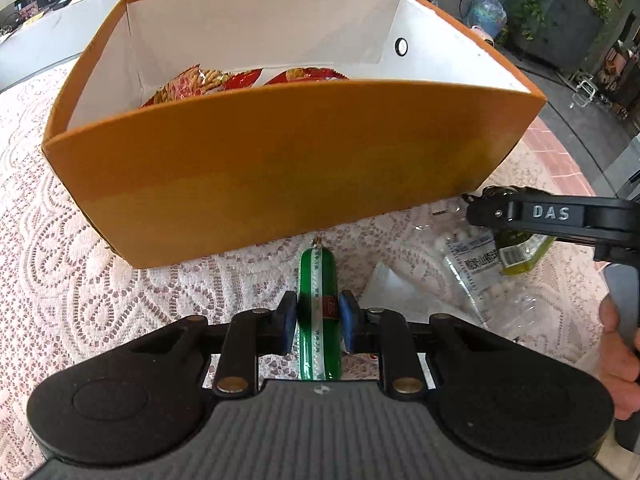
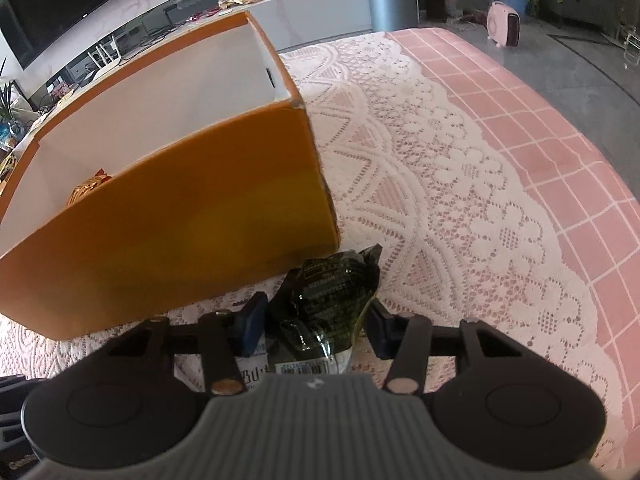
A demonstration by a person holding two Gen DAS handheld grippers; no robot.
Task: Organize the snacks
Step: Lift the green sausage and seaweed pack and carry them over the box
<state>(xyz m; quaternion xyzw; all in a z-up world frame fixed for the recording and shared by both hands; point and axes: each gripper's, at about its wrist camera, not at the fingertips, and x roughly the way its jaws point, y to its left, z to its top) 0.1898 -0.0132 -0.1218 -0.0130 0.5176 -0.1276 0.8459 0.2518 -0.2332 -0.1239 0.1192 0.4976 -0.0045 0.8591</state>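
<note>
Left wrist view: your left gripper (image 1: 318,322) is clamped on the green sausage (image 1: 319,312); orange box (image 1: 280,168) straight ahead. Lift it over the near wall. Your right gripper (image 2: 316,322) straddles the dark packet (image 2: 324,304), not yet closed.

Left gripper (image 1: 318,320): matte black body w/ grey ribbed centre plate, two round black side housings, black link arms w/ brass-coloured rivets, blue pads (image 1: 347,322) on jaws. Right gripper (image 2: 314,324): same build; from the left wrist view its side reads "DAS" in white. Bare skin on right hand (image 1: 618,360).
</note>
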